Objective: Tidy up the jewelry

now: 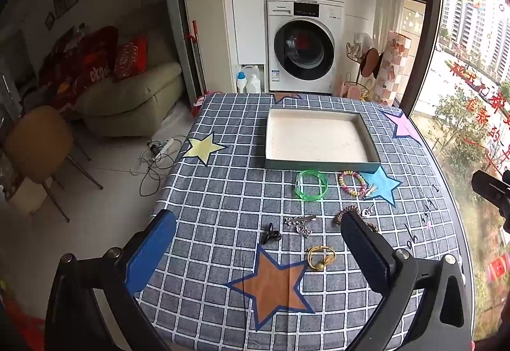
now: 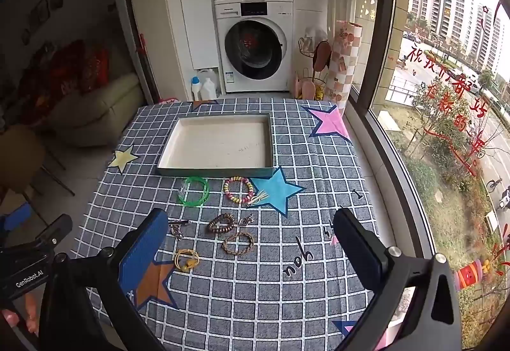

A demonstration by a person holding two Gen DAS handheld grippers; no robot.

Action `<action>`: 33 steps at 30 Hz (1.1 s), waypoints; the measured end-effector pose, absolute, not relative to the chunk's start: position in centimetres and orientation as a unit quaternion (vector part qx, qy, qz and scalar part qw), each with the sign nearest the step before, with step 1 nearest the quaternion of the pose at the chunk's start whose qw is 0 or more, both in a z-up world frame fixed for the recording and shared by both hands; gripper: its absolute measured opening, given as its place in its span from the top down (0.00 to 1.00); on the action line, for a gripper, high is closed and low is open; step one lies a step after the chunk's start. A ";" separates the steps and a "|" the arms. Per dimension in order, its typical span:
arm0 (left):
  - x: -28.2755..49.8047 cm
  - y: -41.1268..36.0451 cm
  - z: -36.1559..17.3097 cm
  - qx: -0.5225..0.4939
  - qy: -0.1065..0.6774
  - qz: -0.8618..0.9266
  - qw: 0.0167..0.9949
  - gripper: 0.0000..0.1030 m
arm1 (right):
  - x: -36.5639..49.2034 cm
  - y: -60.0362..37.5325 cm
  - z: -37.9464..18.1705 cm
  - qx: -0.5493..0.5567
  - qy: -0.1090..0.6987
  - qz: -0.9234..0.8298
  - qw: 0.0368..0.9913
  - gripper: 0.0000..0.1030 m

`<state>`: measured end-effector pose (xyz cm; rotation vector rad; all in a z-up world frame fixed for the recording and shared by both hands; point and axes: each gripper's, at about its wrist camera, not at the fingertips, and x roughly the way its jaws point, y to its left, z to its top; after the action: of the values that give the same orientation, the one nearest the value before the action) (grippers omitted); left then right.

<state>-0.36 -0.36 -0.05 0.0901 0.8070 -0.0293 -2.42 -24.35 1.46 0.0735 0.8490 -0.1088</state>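
Left claw (image 1: 258, 250) finger hides part of the brown beaded bracelet (image 1: 342, 215).

In the left wrist view, the left gripper's right blue-padded finger (image 1: 366, 249) covers part of a brown coiled bracelet (image 1: 342, 213). In the right wrist view, the right gripper's left blue-padded finger (image 2: 143, 252) hides part of a small silver metal clasp piece (image 2: 178, 228) and of an orange star printed on the cloth (image 2: 156, 285). The silver piece is too small to identify. A hand (image 2: 19, 316) is cut off at the lower left edge.
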 end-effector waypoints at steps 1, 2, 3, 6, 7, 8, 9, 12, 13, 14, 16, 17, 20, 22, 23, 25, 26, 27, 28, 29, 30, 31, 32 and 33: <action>0.0 0.4 0.3 0.023 0.388 -0.020 0.921 0.00 | -2.5 -24.3 1.5 0.036 0.412 -0.054 0.909 0.00; 0.0 0.6 0.5 0.018 0.390 -0.020 0.920 0.00 | -2.6 -24.3 1.6 0.037 0.413 -0.055 0.908 0.00; -0.1 0.7 0.6 0.017 0.388 -0.021 0.921 0.00 | -2.7 -24.3 1.6 0.038 0.414 -0.056 0.908 0.00; -0.4 -0.2 0.8 0.028 0.386 -0.020 0.922 0.00 | -2.6 -24.2 1.8 0.040 0.418 -0.061 0.905 0.00; -0.3 0.0 1.0 0.028 0.388 -0.021 0.921 0.00 | -2.5 -24.2 1.9 0.042 0.420 -0.063 0.904 0.00; -0.1 0.3 1.3 0.028 0.391 -0.022 0.920 0.00 | -2.3 -24.1 2.1 0.043 0.421 -0.064 0.904 0.00; -0.1 0.2 1.4 0.027 0.391 -0.023 0.920 0.00 | -1.4 -24.6 1.7 0.045 0.423 -0.065 0.903 0.00; 0.0 0.3 1.6 0.025 0.392 -0.024 0.919 0.00 | -3.4 -23.2 3.8 0.034 0.392 -0.051 0.918 0.00; 0.0 0.3 1.4 0.025 0.392 -0.024 0.919 0.00 | -3.3 -23.2 3.9 0.034 0.391 -0.051 0.918 0.00; 0.0 0.3 1.5 0.025 0.391 -0.024 0.920 0.00 | -3.3 -23.1 3.8 0.034 0.390 -0.051 0.919 0.00; 0.0 0.4 1.5 0.025 0.391 -0.024 0.920 0.00 | -3.3 -23.4 3.6 0.037 0.387 -0.050 0.920 0.00; 0.0 0.4 1.6 0.025 0.391 -0.024 0.920 0.00 | -3.4 -23.4 3.5 0.037 0.386 -0.049 0.921 0.00; -0.1 0.3 1.5 0.026 0.392 -0.025 0.919 0.00 | -3.4 -23.3 3.4 0.038 0.384 -0.048 0.921 0.00; -0.2 0.3 1.4 0.027 0.392 -0.026 0.919 0.00 | -3.4 -23.3 3.4 0.039 0.385 -0.047 0.921 0.00; -0.3 0.3 1.4 0.027 0.391 -0.026 0.919 0.00 | -3.6 -23.3 3.5 0.039 0.384 -0.047 0.921 0.00; -0.3 0.3 1.4 0.026 0.391 -0.026 0.919 0.00 | -3.6 -23.3 3.4 0.040 0.384 -0.047 0.921 0.00; -0.3 0.2 1.4 0.027 0.392 -0.026 0.919 0.00 | -3.6 -23.3 3.4 0.040 0.383 -0.047 0.922 0.00; -0.3 0.2 1.5 0.027 0.391 -0.026 0.920 0.00 | -3.6 -23.3 3.4 0.039 0.383 -0.047 0.922 0.00; -0.3 0.2 1.4 0.027 0.391 -0.026 0.920 0.00 | -3.6 -23.3 3.4 0.039 0.383 -0.046 0.922 0.00; -0.3 0.2 1.5 0.026 0.391 -0.026 0.920 0.00 | -3.6 -23.2 3.5 0.039 0.383 -0.046 0.922 0.00; -0.3 0.2 1.5 0.025 0.391 -0.026 0.920 0.00 | -3.6 -23.2 3.5 0.038 0.383 -0.046 0.922 0.00; -0.3 0.2 1.5 0.026 0.391 -0.026 0.919 0.00 | -3.6 -23.2 3.5 0.039 0.383 -0.046 0.922 0.00; -0.3 0.2 1.5 0.026 0.391 -0.027 0.919 0.00 | -3.6 -23.2 3.5 0.039 0.383 -0.046 0.922 0.00; -0.3 0.2 1.5 0.026 0.392 -0.027 0.919 0.00 | -3.6 -23.1 3.6 0.039 0.384 -0.046 0.921 0.00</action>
<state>-0.35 0.22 1.50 0.0538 0.8048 -0.0553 -3.55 -23.12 3.56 0.0805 0.7889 -0.0942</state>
